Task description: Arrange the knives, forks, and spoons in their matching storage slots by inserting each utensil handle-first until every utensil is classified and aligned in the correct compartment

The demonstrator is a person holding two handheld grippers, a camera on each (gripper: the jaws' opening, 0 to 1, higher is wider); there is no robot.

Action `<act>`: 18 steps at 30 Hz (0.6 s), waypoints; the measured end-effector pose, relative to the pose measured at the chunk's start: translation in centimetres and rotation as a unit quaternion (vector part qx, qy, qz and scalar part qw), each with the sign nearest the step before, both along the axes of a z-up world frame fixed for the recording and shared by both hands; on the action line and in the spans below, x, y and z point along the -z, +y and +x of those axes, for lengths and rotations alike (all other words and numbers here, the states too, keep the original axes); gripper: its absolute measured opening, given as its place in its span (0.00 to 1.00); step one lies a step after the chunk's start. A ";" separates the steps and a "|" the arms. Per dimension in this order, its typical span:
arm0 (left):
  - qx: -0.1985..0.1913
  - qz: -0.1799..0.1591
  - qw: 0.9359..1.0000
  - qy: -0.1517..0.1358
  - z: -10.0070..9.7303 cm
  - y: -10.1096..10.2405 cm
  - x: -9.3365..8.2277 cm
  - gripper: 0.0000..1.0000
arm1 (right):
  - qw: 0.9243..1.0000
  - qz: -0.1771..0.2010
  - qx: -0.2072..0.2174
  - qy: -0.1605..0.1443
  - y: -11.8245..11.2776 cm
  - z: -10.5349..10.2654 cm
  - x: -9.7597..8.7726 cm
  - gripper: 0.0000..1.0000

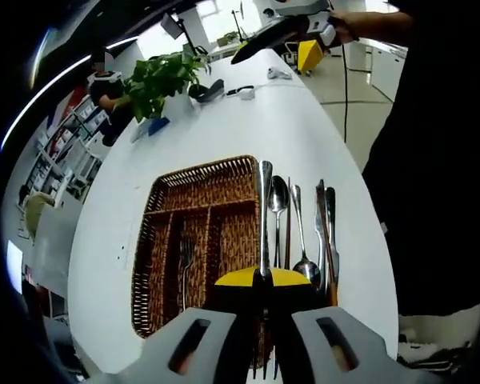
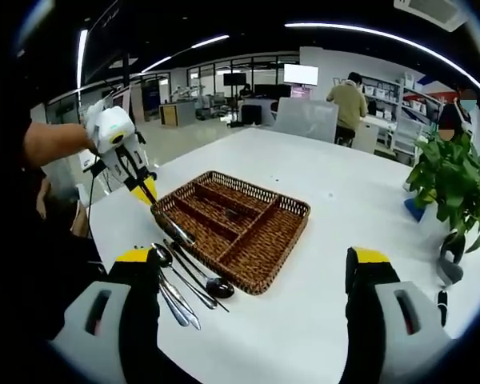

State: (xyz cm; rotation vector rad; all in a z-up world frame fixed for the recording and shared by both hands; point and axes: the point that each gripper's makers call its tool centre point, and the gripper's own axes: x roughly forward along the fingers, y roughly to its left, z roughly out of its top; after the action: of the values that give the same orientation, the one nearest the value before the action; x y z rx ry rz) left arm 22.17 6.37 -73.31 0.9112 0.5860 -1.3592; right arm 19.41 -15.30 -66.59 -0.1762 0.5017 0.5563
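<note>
My left gripper (image 1: 262,280) is shut on a fork (image 1: 264,208), whose handle points away over the right edge of the wicker tray (image 1: 200,170). One fork (image 1: 185,254) lies in a middle slot. Spoons (image 1: 278,196) and knives (image 1: 326,224) lie on the white table just right of the tray. In the right gripper view my right gripper (image 2: 250,264) is wide open above the table, near the tray (image 2: 284,248), with loose spoons and knives (image 2: 188,288) beside its left jaw. The left gripper (image 2: 120,148) shows beyond them, in a hand. The right gripper (image 1: 288,28) hangs high over the far table.
A potted plant (image 1: 164,80) (image 2: 456,184) stands on the table beyond the tray, with small dark items (image 1: 212,90) next to it. The table's long edge (image 1: 360,184) runs close to the utensils, where a person in black stands. People sit at desks behind.
</note>
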 end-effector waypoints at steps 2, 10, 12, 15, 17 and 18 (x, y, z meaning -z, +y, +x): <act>0.000 0.001 1.000 -0.003 0.4 0.1 0.0 0.01 | 1.000 0.000 -0.001 0.001 0.0 0.0 0.0 1.00; 0.002 0.002 1.000 -0.015 2.4 0.4 0.1 0.01 | 1.000 -0.003 -0.001 -0.005 0.0 0.4 -0.3 1.00; 0.003 0.002 1.000 -0.019 2.9 0.5 0.2 0.01 | 1.000 -0.005 -0.001 -0.008 -0.1 0.5 -0.3 1.00; 0.005 0.002 1.000 -0.026 3.9 0.5 0.2 0.01 | 1.000 -0.002 0.000 -0.004 -0.1 0.4 -0.2 1.00; 0.000 -0.003 1.000 -0.023 4.6 0.3 -0.1 0.01 | 1.000 -0.003 0.001 -0.003 -0.2 0.4 -0.2 1.00; -0.001 -0.005 1.000 -0.024 4.9 0.3 -0.2 0.01 | 1.000 -0.003 0.001 -0.002 -0.2 0.4 -0.2 1.00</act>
State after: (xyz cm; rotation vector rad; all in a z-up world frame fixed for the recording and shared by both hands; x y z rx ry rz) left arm 27.05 6.63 -73.14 0.9328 0.5420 -1.3335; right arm 19.82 -15.51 -66.39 -0.1819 0.4986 0.5527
